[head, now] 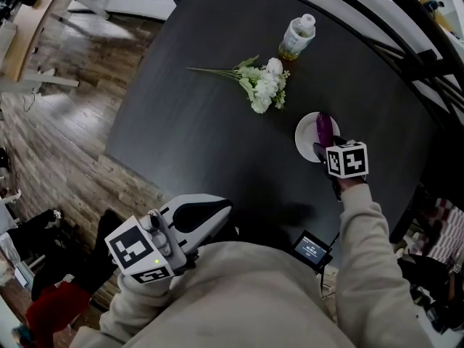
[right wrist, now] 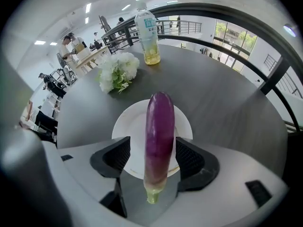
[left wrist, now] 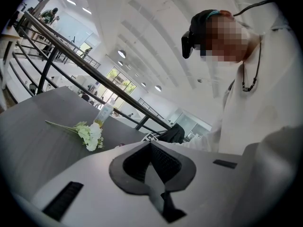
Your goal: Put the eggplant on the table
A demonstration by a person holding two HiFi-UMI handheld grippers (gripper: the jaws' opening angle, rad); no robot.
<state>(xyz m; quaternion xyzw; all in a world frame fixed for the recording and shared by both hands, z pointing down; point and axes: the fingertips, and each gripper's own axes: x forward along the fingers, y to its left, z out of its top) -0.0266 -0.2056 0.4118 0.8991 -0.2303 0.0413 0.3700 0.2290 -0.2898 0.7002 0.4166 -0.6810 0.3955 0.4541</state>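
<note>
A long purple eggplant (head: 323,127) lies on a small white plate (head: 306,138) at the right of the dark round table (head: 203,122). My right gripper (head: 322,151) points steeply down over the plate's near rim. In the right gripper view its jaws stand open around the eggplant (right wrist: 159,136). There is a clear gap at the left pad (right wrist: 116,157), and the right pad is close beside the skin. The green stem end points back toward the gripper's body. My left gripper (head: 217,207) is held low by the table's near edge, shut with nothing in it (left wrist: 151,148).
A bunch of white flowers (head: 262,84) lies mid-table, and a drink bottle (head: 297,38) stands behind it near the far edge. Black railings run past the table's far right side. A small screen (head: 312,249) hangs at the person's chest. Wooden floor lies to the left.
</note>
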